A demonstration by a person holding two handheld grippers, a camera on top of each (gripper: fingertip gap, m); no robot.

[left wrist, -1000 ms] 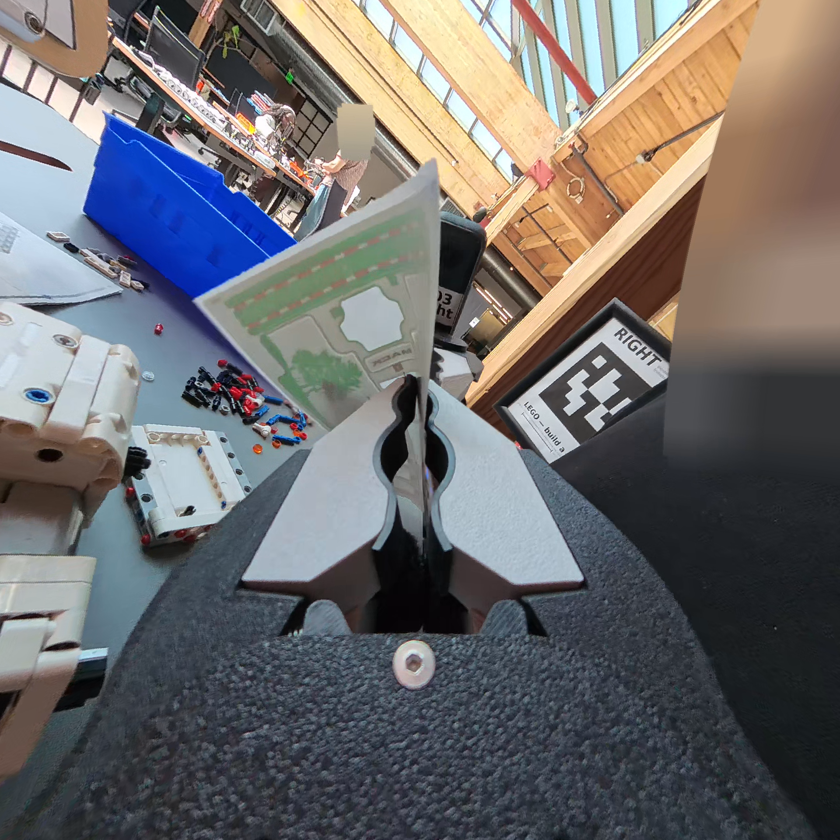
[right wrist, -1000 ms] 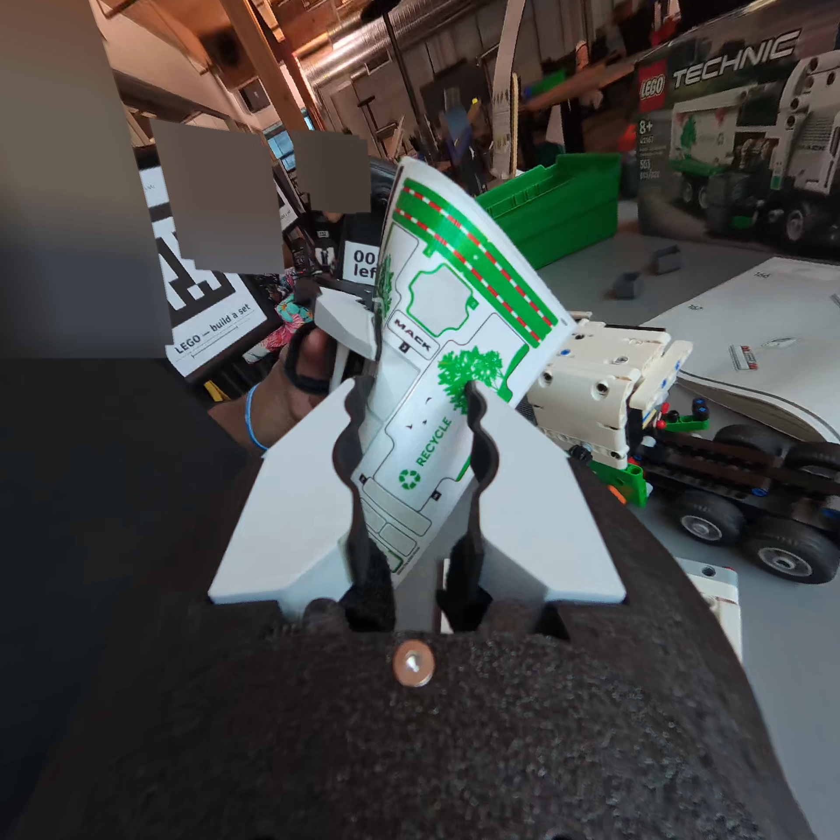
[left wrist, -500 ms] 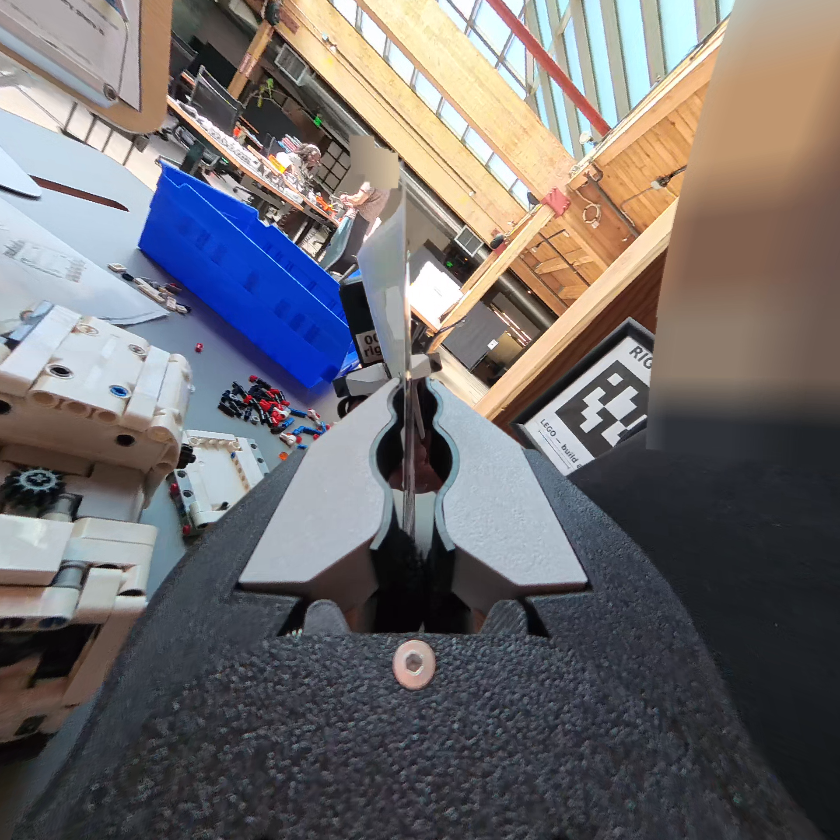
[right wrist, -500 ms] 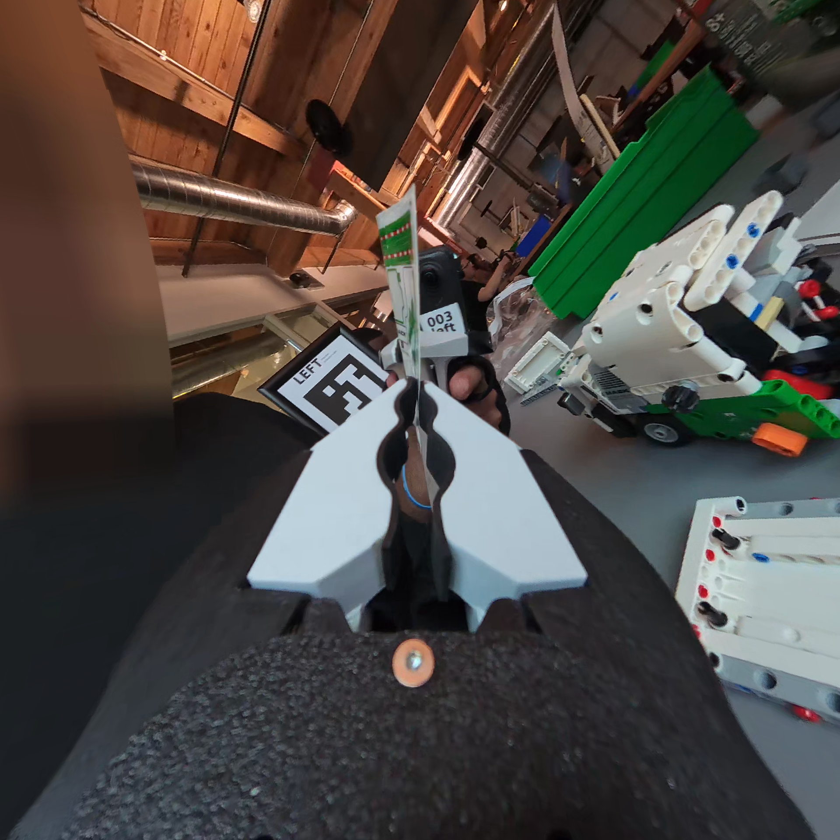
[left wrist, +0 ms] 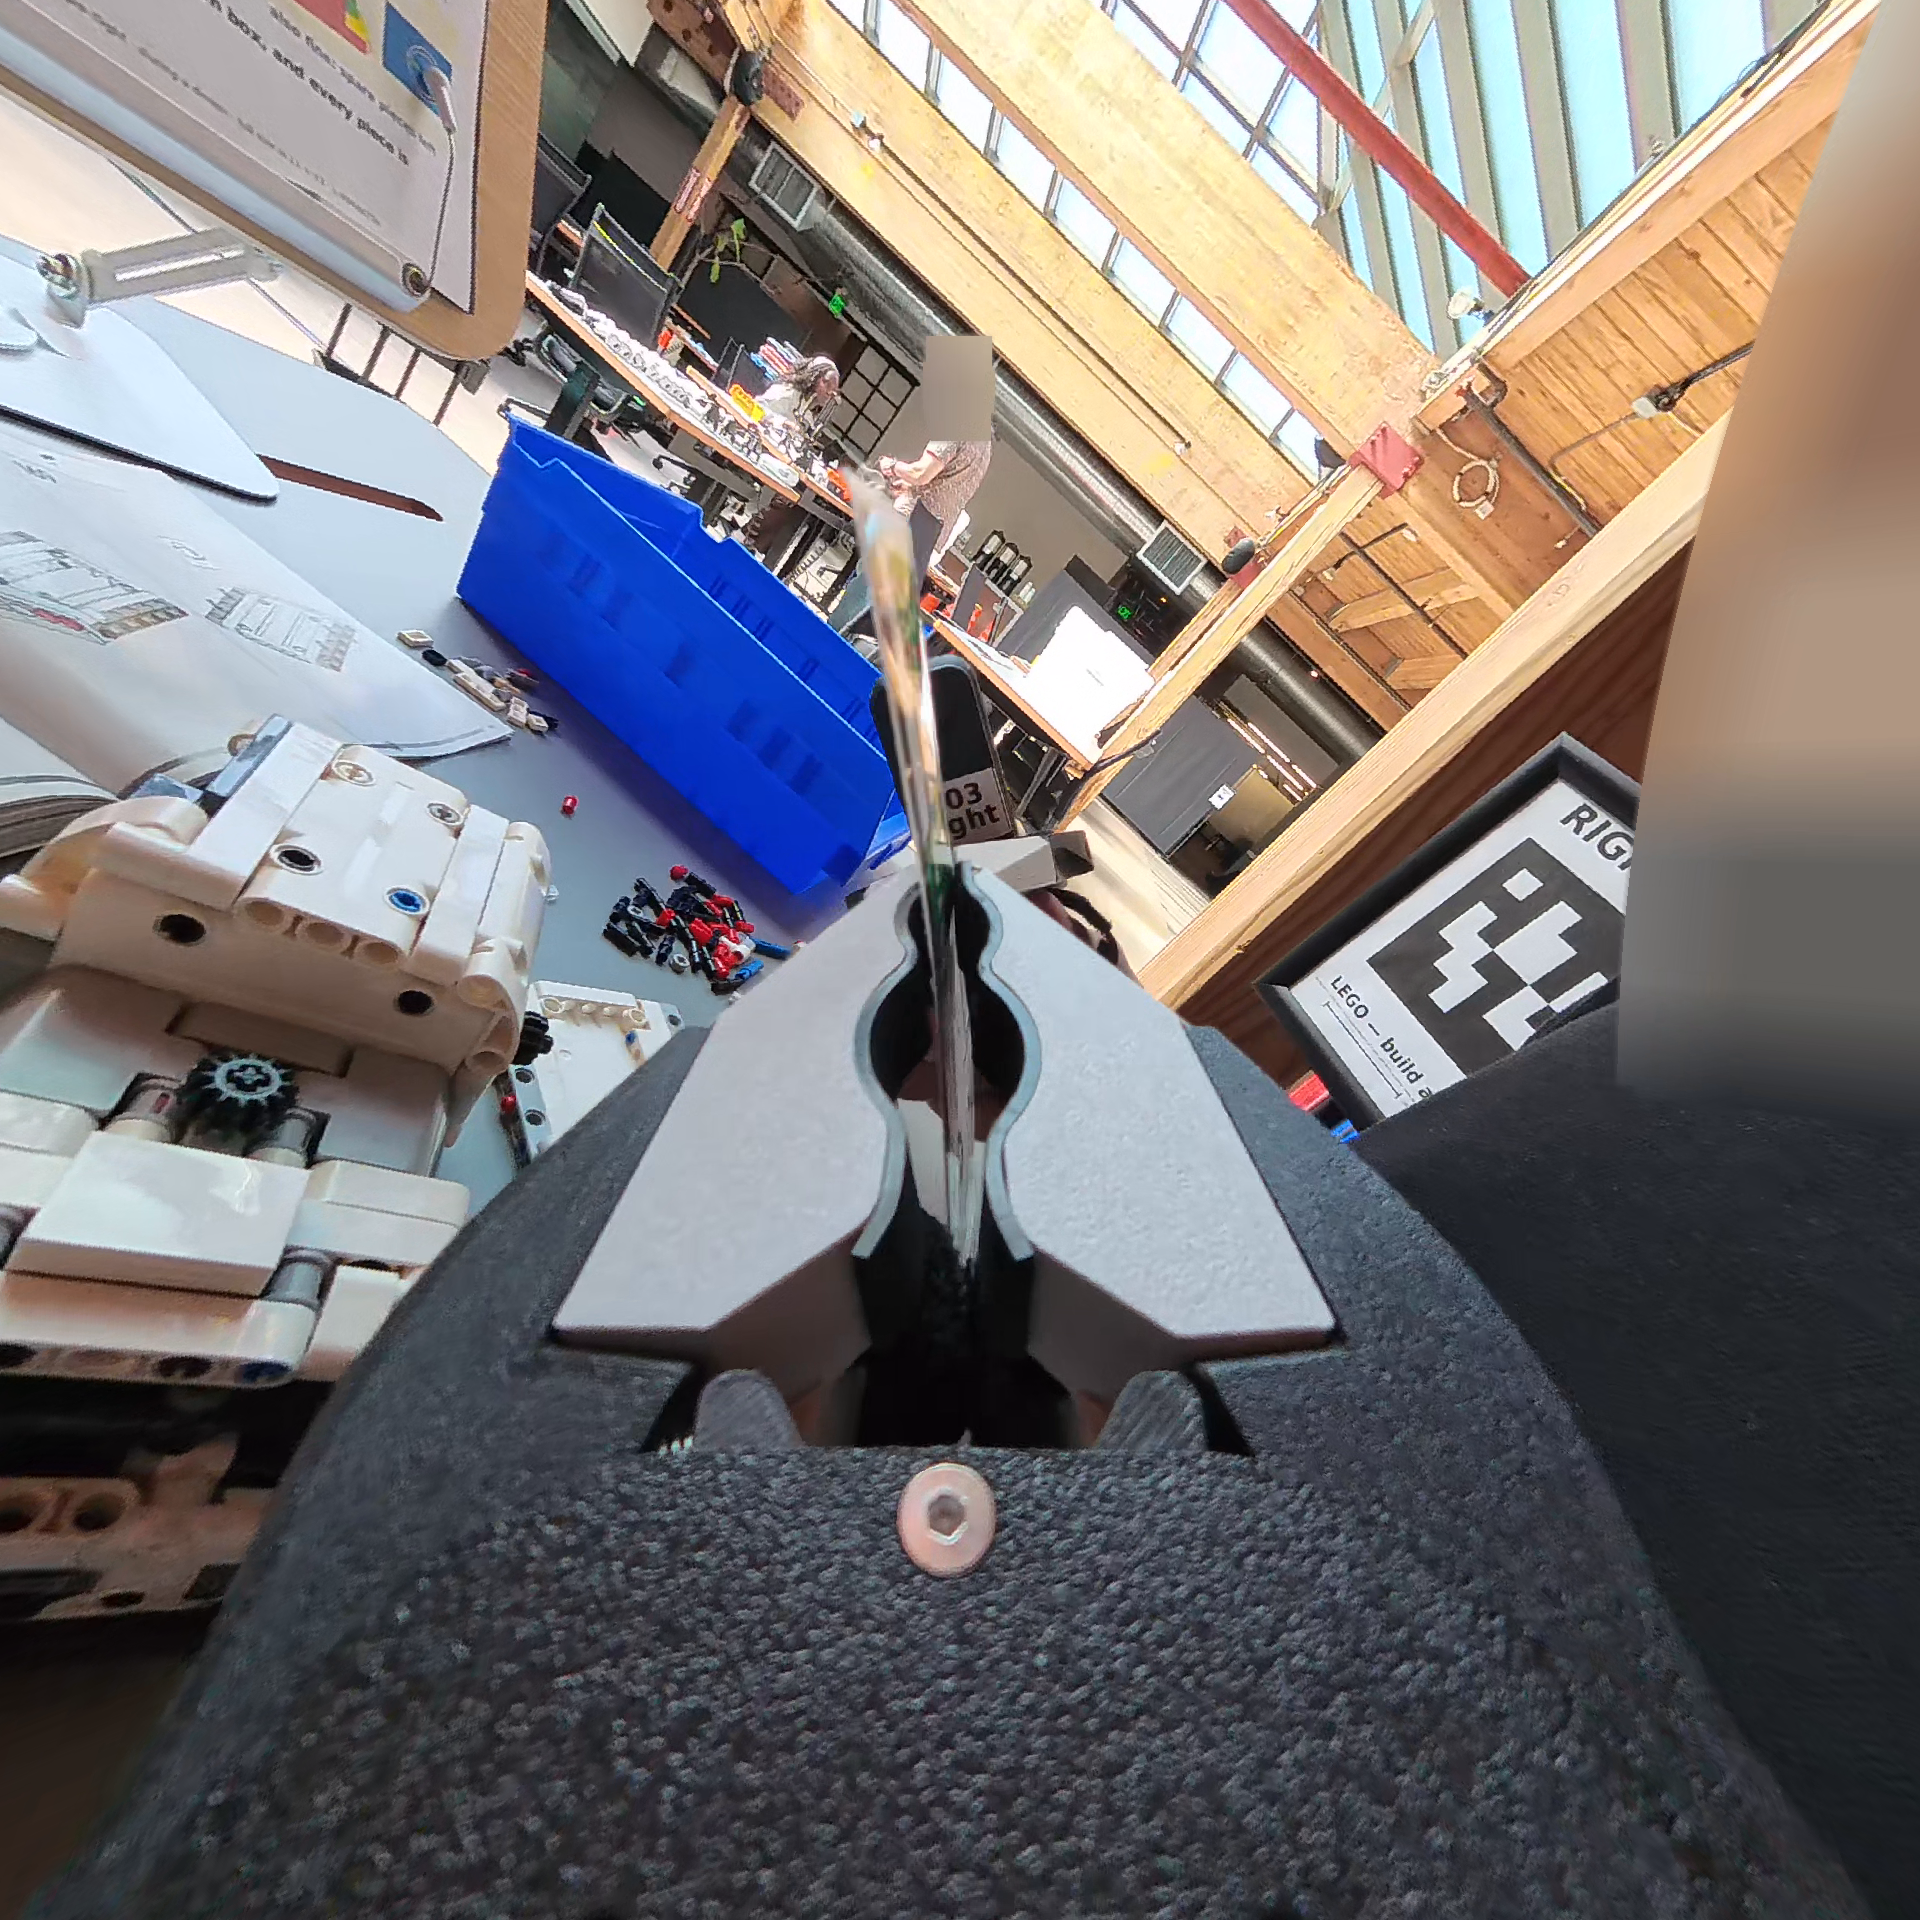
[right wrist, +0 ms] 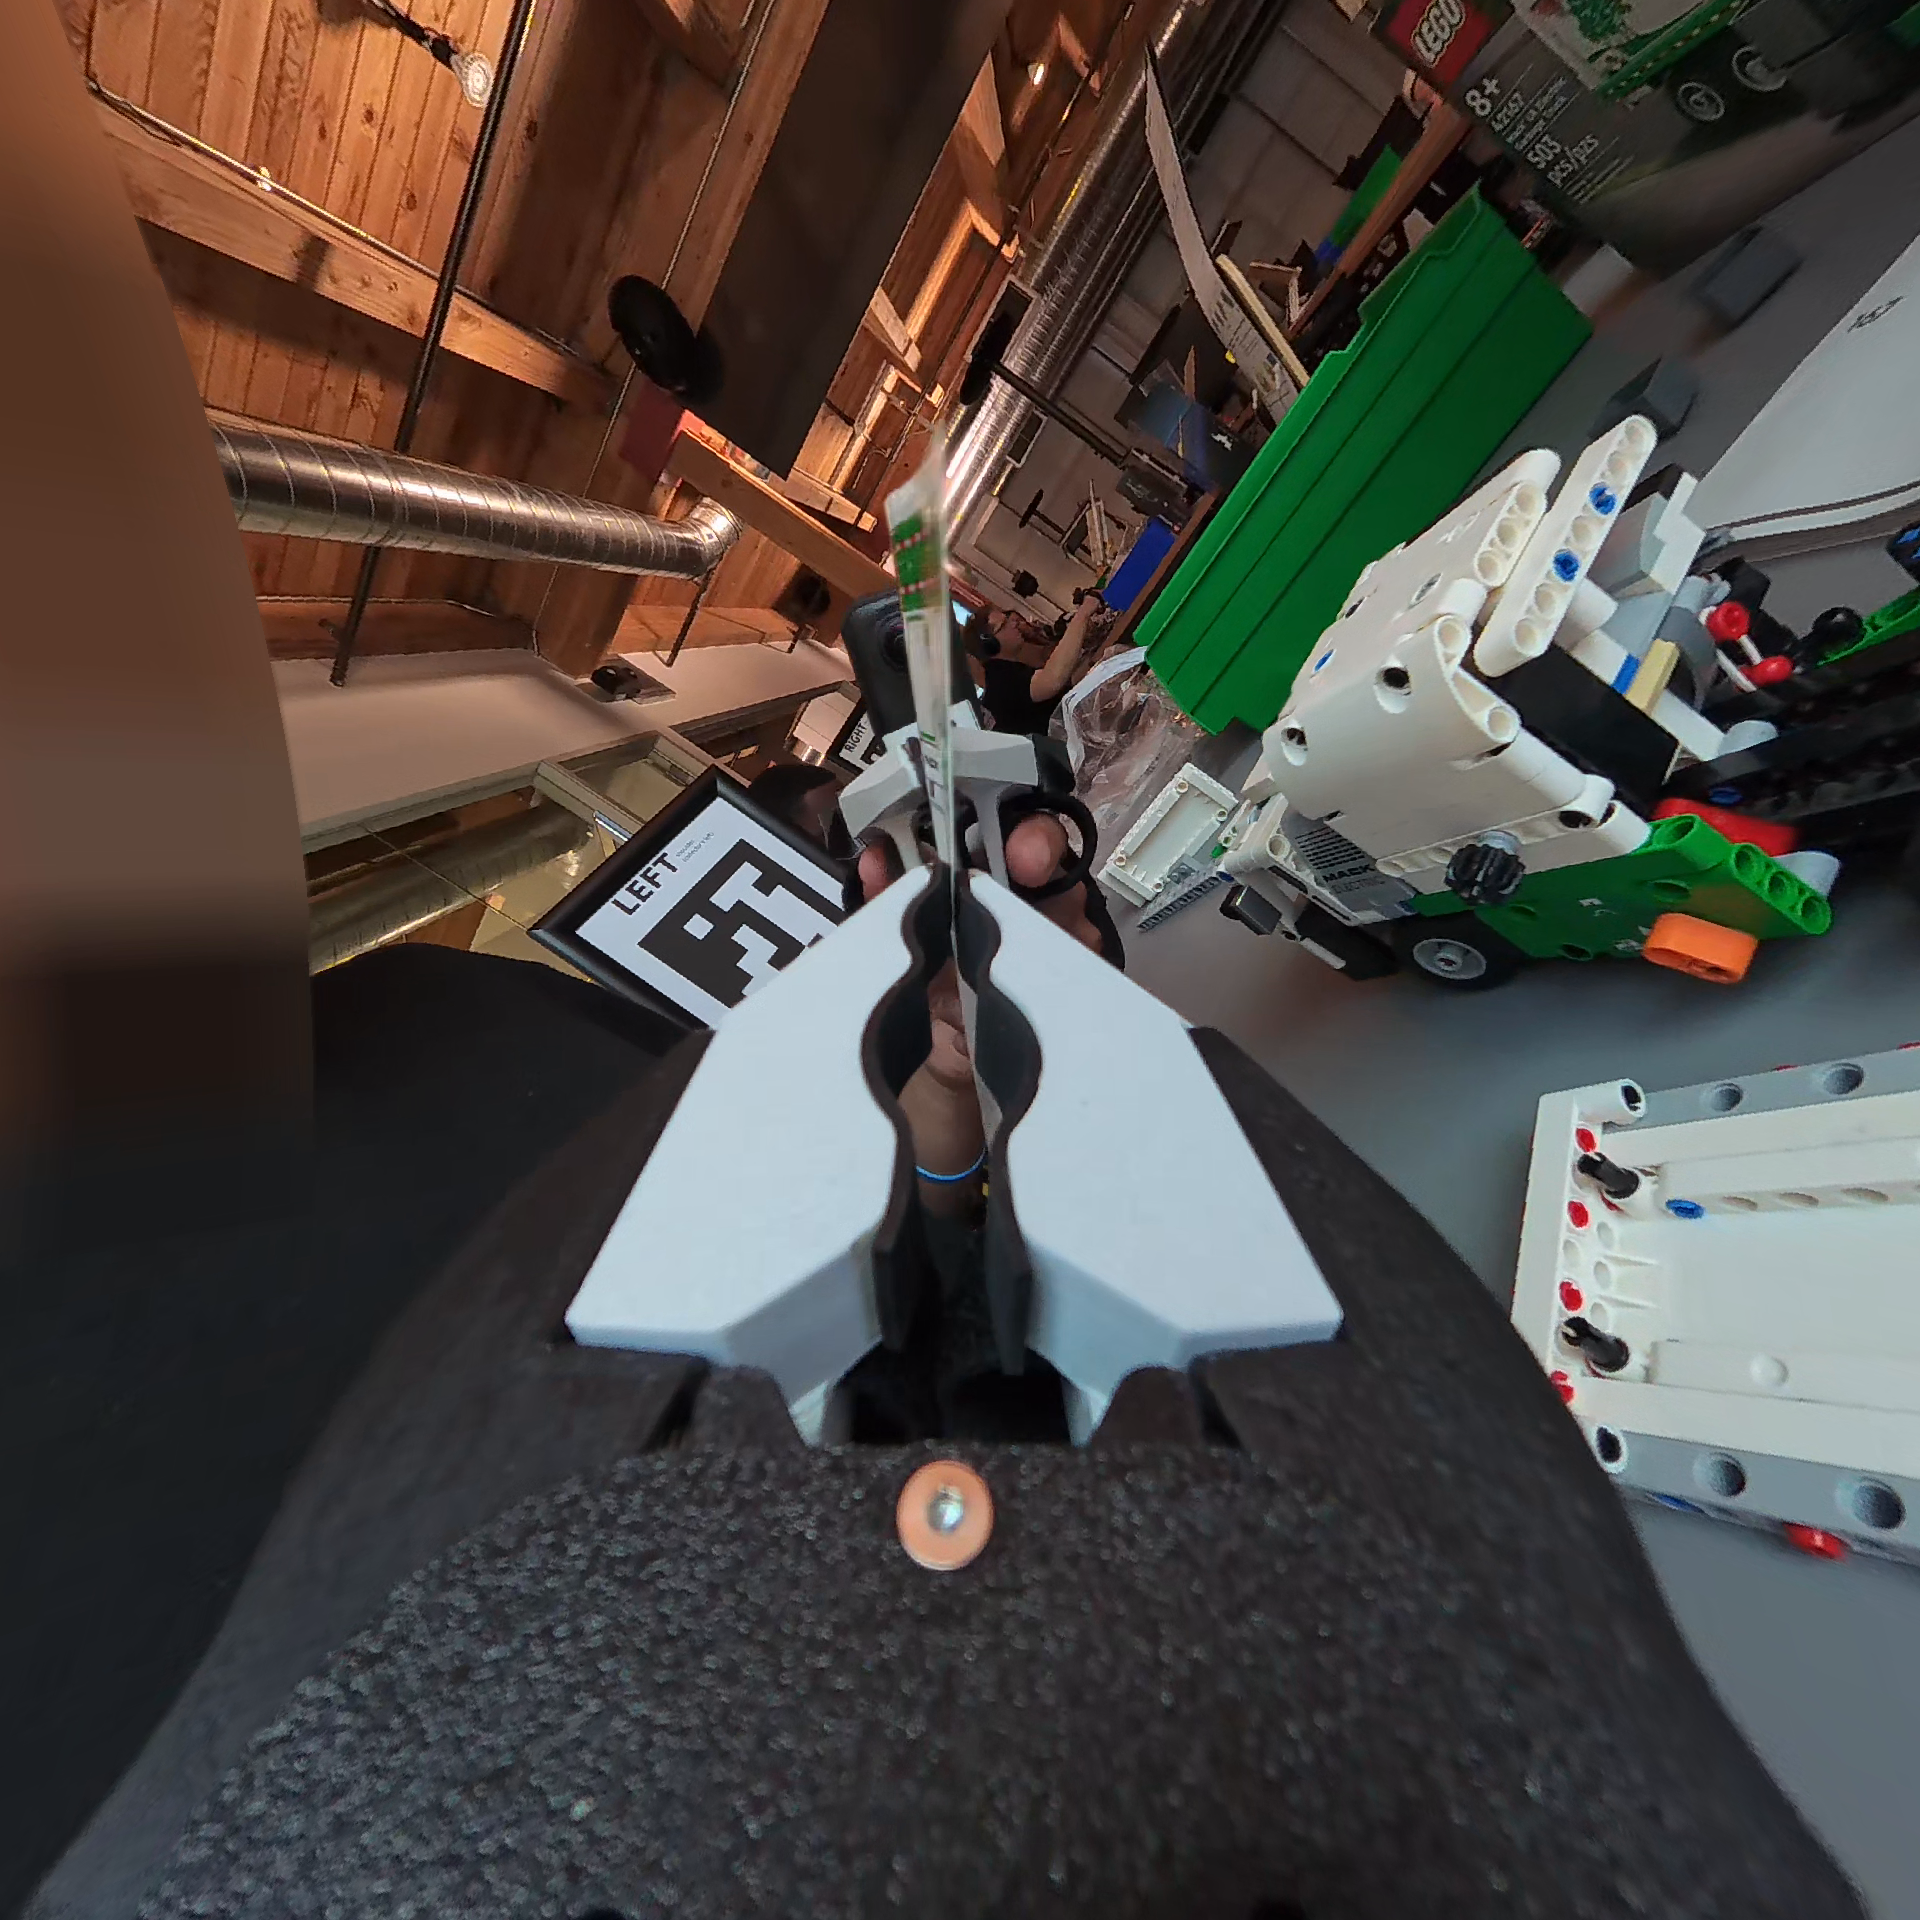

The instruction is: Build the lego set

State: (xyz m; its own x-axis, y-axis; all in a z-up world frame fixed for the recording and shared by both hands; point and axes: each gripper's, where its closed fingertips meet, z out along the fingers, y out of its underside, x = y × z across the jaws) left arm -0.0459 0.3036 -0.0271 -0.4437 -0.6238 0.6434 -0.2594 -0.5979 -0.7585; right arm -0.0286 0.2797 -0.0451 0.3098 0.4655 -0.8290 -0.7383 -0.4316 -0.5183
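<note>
While the left gripper (left wrist: 948, 883) pinches a green-and-white sticker sheet (left wrist: 902, 665) edge-on between its pressed-together fingertips, the right gripper (right wrist: 948, 883) clamps the same sheet from the opposite side. Both tilt upward above the grey table (left wrist: 436, 540), facing each other. A blue bin (left wrist: 665, 644) and a green bin (right wrist: 1382, 499) stand farther off, contents hidden.

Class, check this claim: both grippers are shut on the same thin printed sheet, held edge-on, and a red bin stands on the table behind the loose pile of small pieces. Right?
Wrong in one respect: the bin is blue, as the left wrist view shows. The left gripper and right gripper are indeed shut on the same sheet, and the pile of small pieces lies before the bin.
</note>
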